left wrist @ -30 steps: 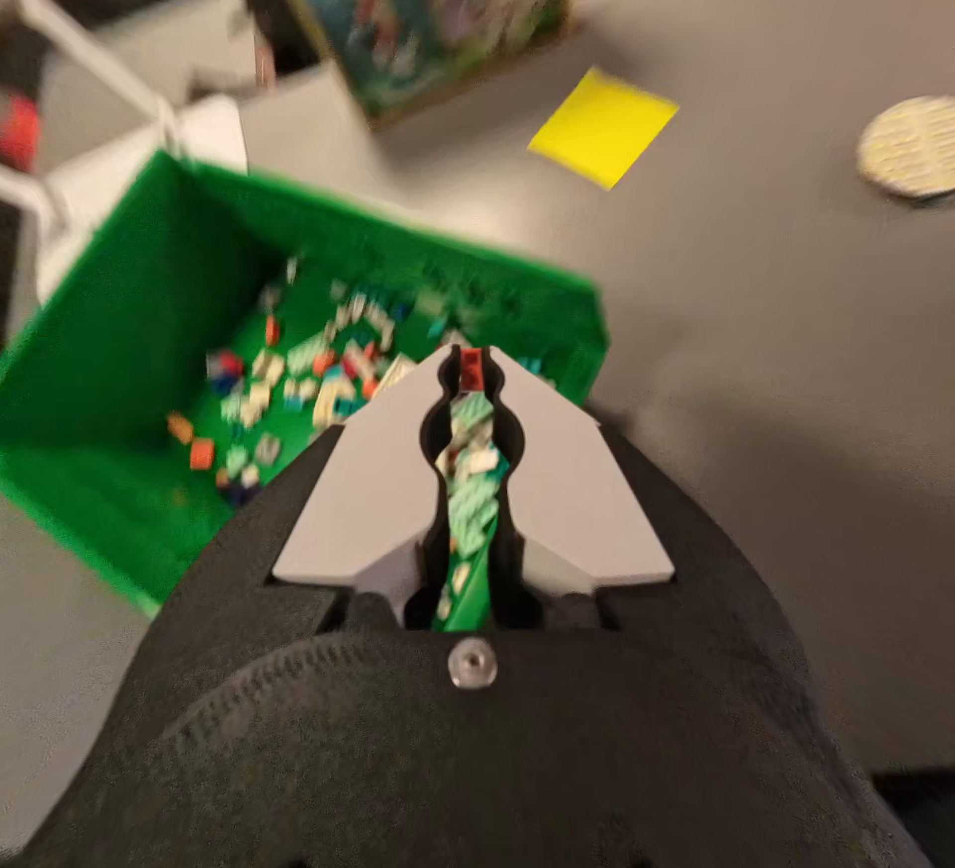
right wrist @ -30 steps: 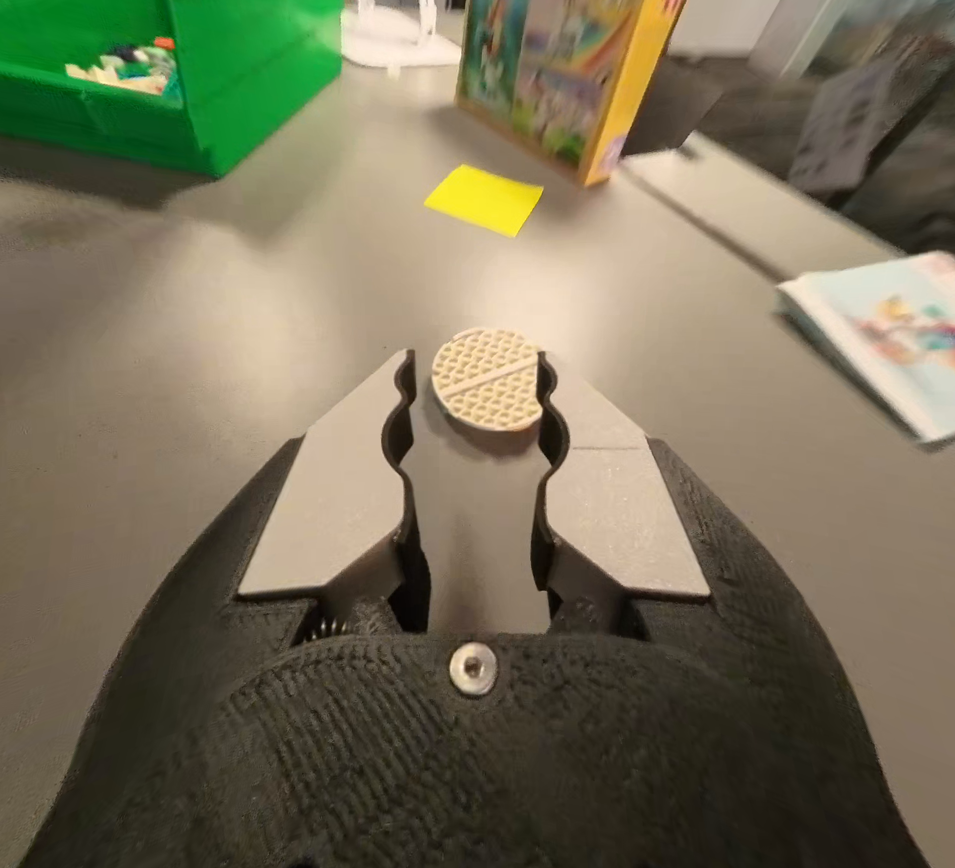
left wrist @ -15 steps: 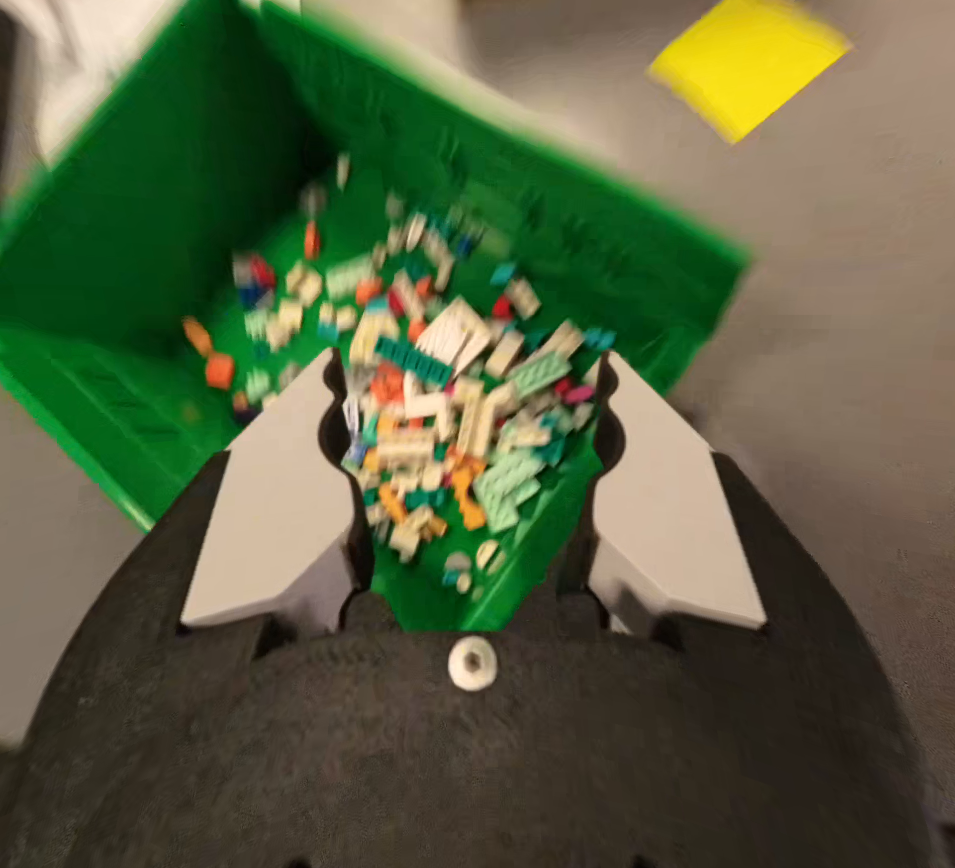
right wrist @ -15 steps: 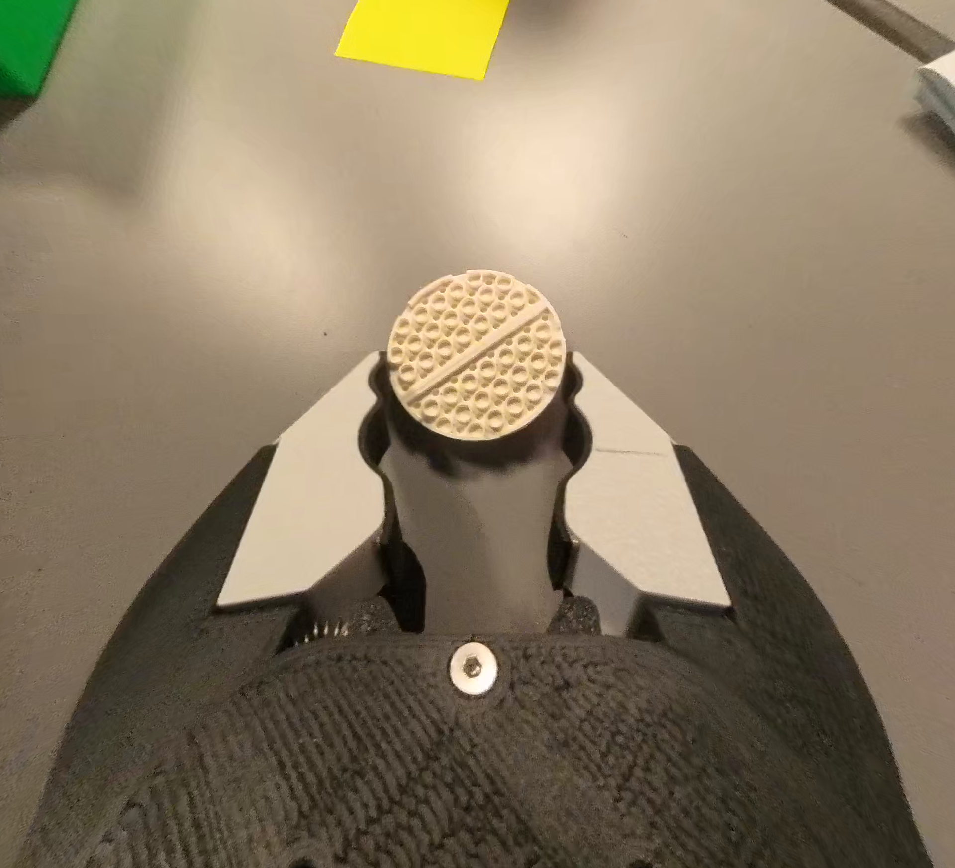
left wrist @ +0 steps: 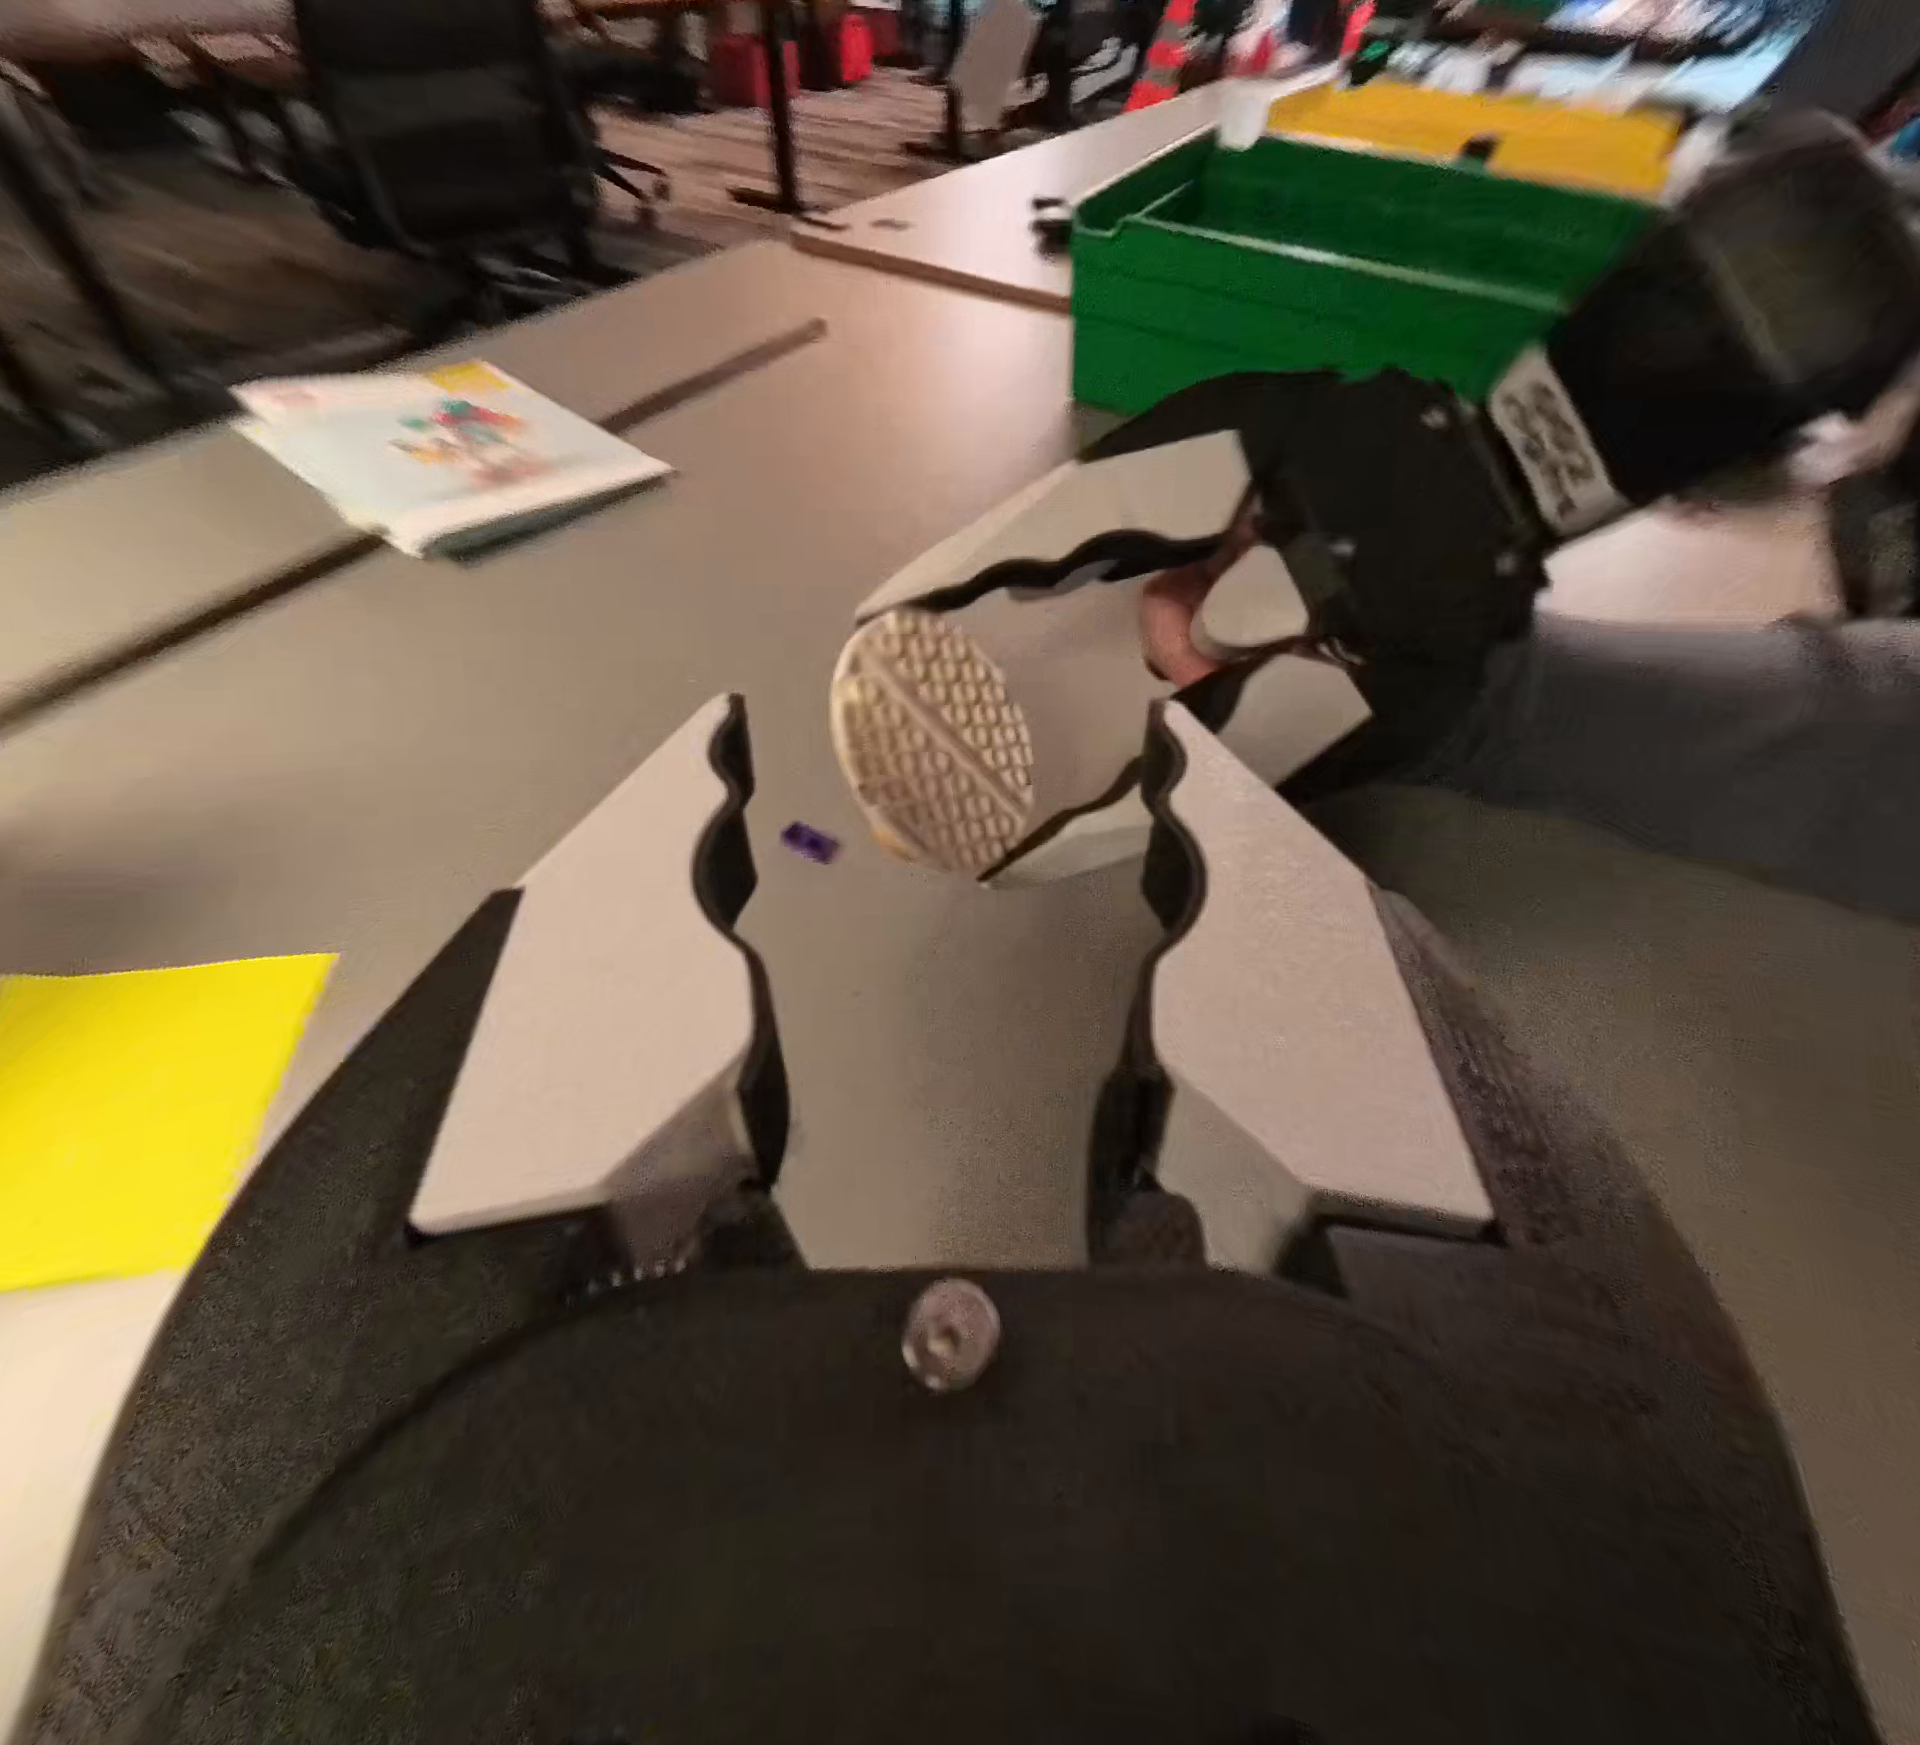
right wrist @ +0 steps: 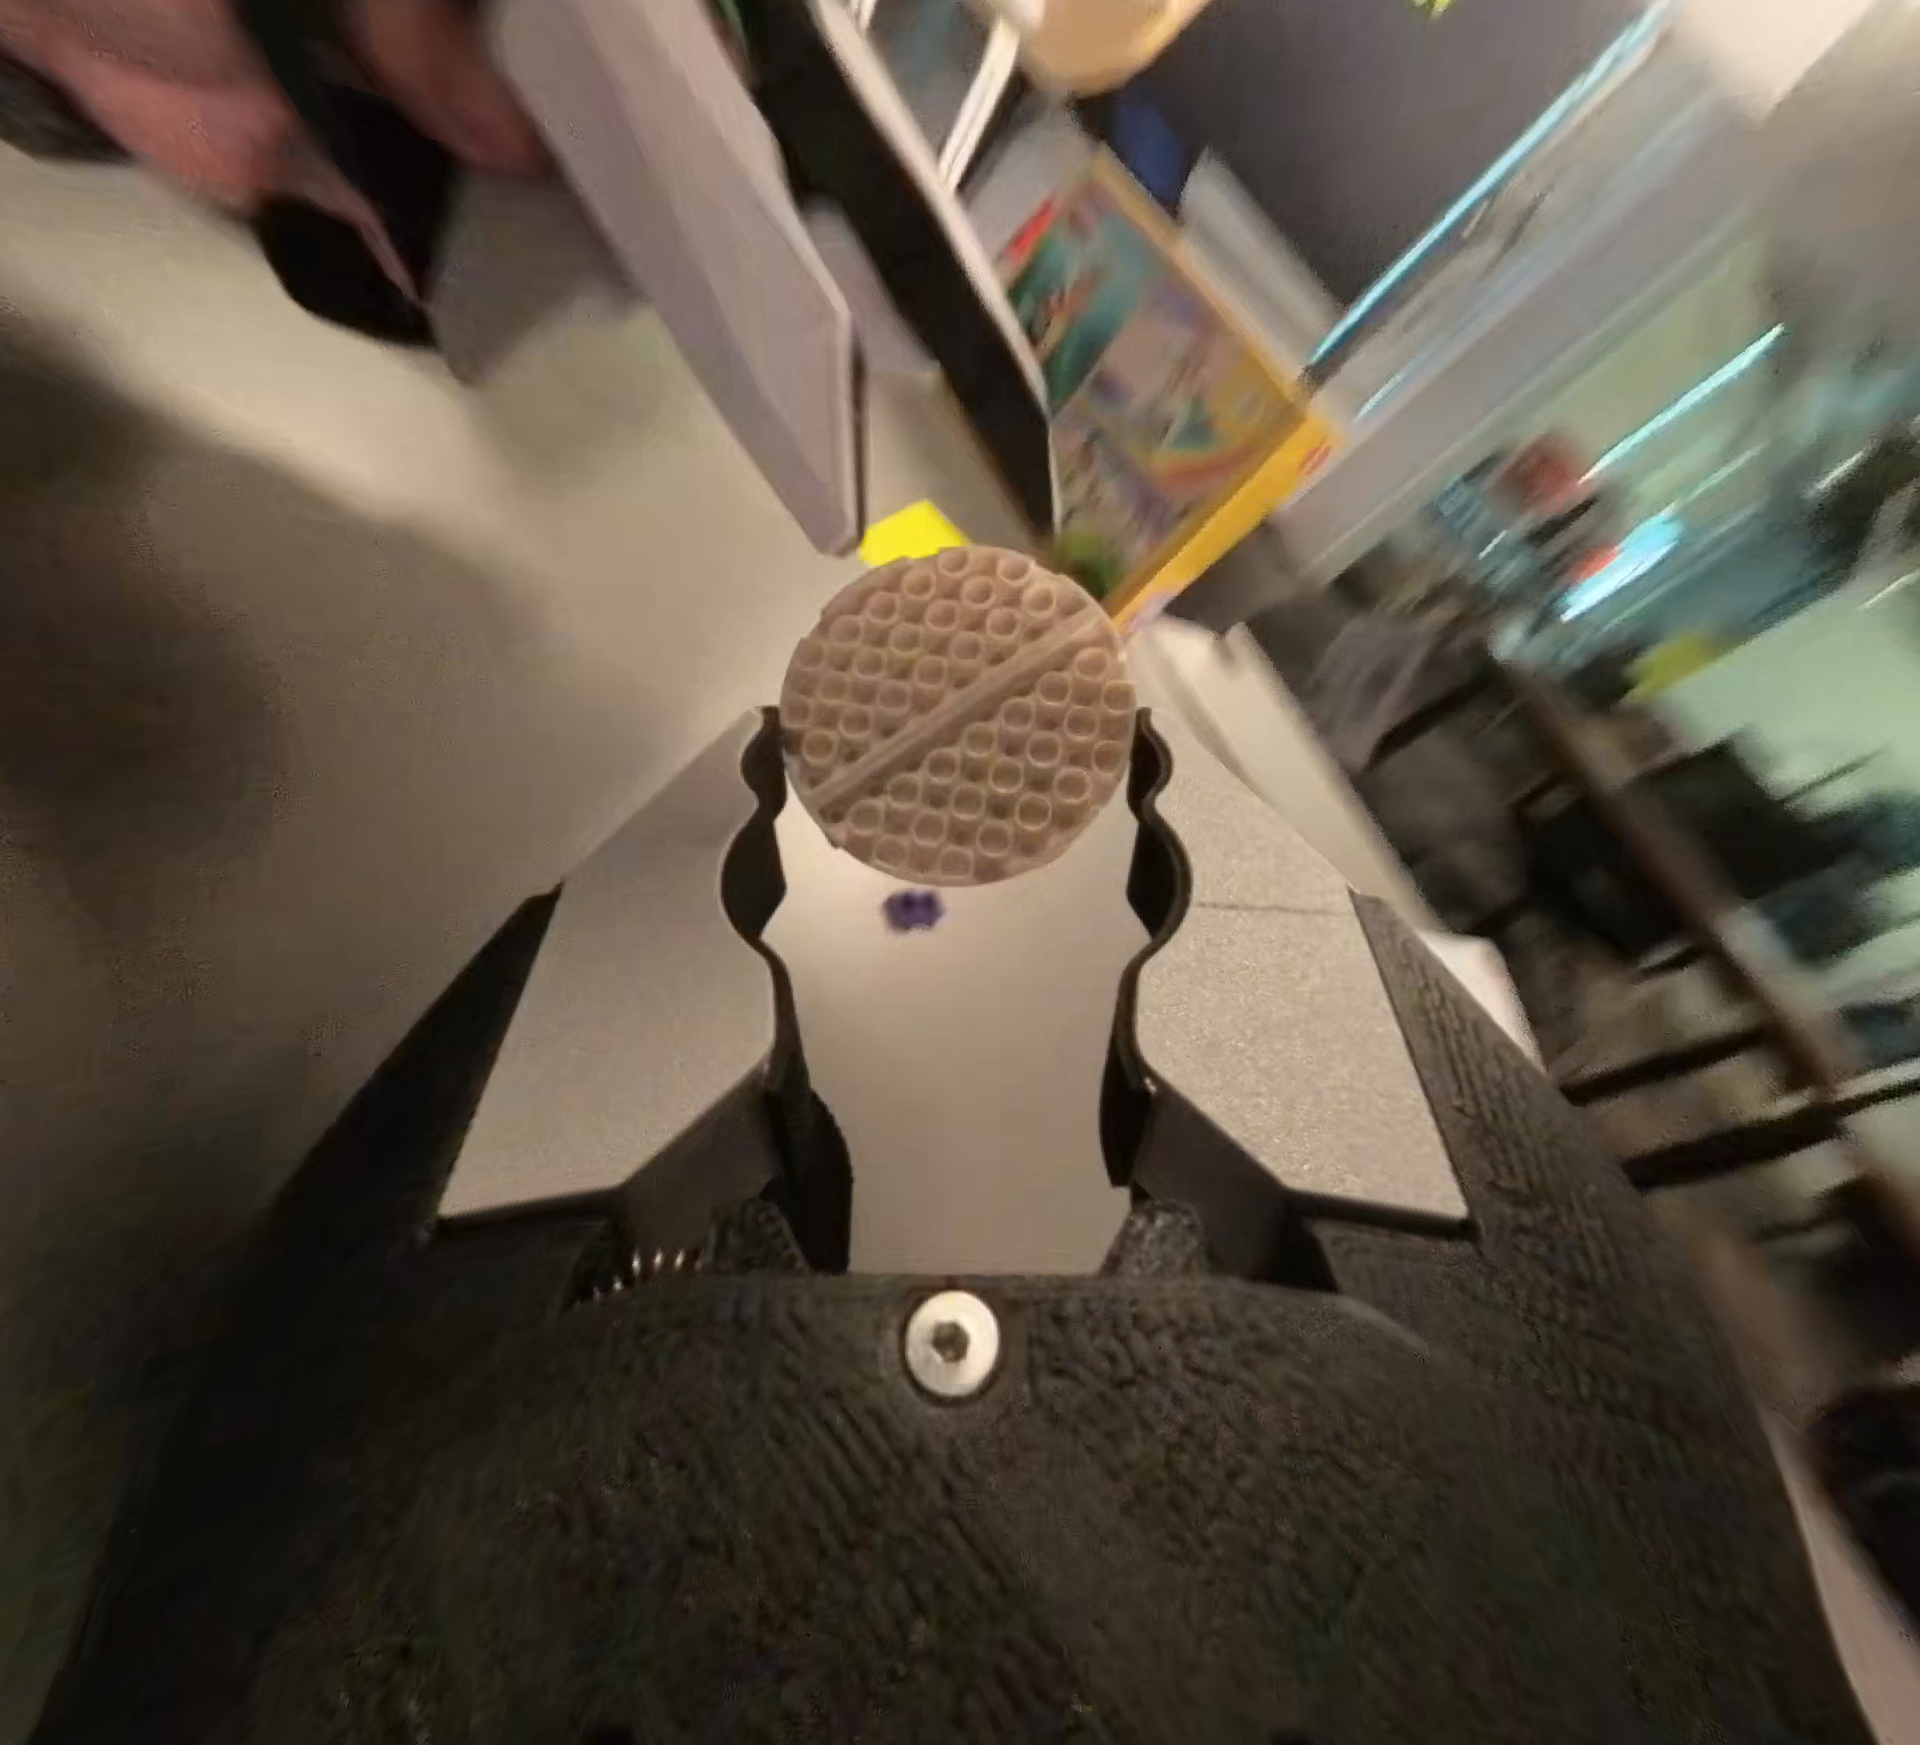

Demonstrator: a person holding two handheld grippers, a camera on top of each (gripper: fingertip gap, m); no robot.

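My right gripper (right wrist: pixel 954 727) is shut on a round tan studded disc (right wrist: pixel 956 719), gripped by its edges and held up off the grey table (right wrist: pixel 312 656). In the left wrist view the disc (left wrist: pixel 930 750) stands tilted on edge between the right gripper's fingers (left wrist: pixel 1039 532). My left gripper (left wrist: pixel 945 724) is open and empty, its tips just short of the disc. Its fingers (right wrist: pixel 727 293) hang above and behind the disc in the right wrist view. A tiny purple piece (left wrist: pixel 810 841) lies on the table under the disc and also shows in the right wrist view (right wrist: pixel 912 911).
A yellow sheet (left wrist: pixel 135 1103) lies at the left. A booklet (left wrist: pixel 447 448) lies farther back. A green bin (left wrist: pixel 1330 272) stands at the back right. A colourful box (right wrist: pixel 1153 407) stands behind the disc. A hand (right wrist: pixel 156 12) holds the left gripper. Chairs and desks fill the background. The tips of both grippers are at nearly the same place. My right tips are roughly 9 cm from the tiny purple piece (left wrist: pixel 810 841). My right wrist view (right wrist: pixel 915 915) looks at it from another angle.
My left gripper opened over the green bin, dropping a red brick, then swung away to face the right gripper. My right gripper closed on the disc and lifted it off the table.
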